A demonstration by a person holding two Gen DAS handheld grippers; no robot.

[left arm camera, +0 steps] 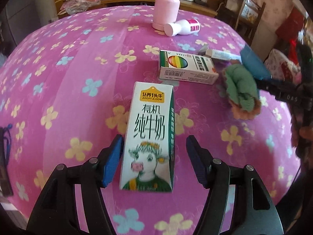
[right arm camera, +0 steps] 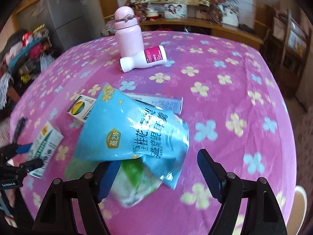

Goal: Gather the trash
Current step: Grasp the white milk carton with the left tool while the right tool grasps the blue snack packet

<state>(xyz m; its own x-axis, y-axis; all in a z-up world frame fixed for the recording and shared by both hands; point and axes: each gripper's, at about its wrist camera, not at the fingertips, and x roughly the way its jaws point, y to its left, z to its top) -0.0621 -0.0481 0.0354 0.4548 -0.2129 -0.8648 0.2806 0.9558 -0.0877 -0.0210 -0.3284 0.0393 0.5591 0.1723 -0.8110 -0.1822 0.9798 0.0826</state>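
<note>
Milk carton: the milk carton (left arm camera: 148, 137) lies flat on the tabletop (left arm camera: 68, 74), label up, between my left tongs (left arm camera: 154, 152). I see a gap on the right pad; the left pad sits just beside the carton's edge, and I cannot tell if it touches.
Left tongs: spread wide, gripping nothing that I can see.
Blue packet: the crinkled blue packet (right arm camera: 135, 133) lies ahead of my right tongs (right arm camera: 156, 168), on top of a green-and-white wrapper (right arm camera: 135, 184). The left pad is partly under the packet's lower edge; the right pad stands clear of it.
Right tongs: wide open, nothing clamped.
Glove: in the left view a green knitted glove (left arm camera: 240, 92) covers the hand on the right tool.
Other litter: a small box with a rainbow oval (left arm camera: 185, 68) lies beyond the carton, with a long thin box (right arm camera: 162, 101) just behind it, half under the packet.
Bottles: a white bottle with a magenta label (right arm camera: 144, 58) lies on its side against an upright pink flask (right arm camera: 128, 35), well apart from the rest.
Progress: I judge this early. Every piece in view rests on the cloth, nothing is lifted, and I see no bin or bag.
Left to do: close on carton and packet, carry them off, then the boxes and likely the fallen bottle.
</note>
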